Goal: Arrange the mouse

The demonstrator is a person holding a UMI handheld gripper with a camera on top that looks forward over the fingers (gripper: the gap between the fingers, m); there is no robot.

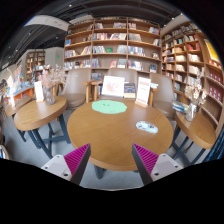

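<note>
A round wooden table (100, 135) stands ahead of my gripper (112, 160). On its far side lies a round green mat (109, 106). A small white and dark mouse (147, 126) rests on the table's right part, well beyond the right finger. The gripper is open, its magenta pads (146, 157) spread wide with nothing between them, held back from the table's near edge and above the floor.
Upright display cards (114, 86) stand at the table's far edge. Another round table (38, 111) is at the left and one (198, 127) at the right. Tall bookshelves (112, 45) line the back wall. Blue-grey floor lies under the fingers.
</note>
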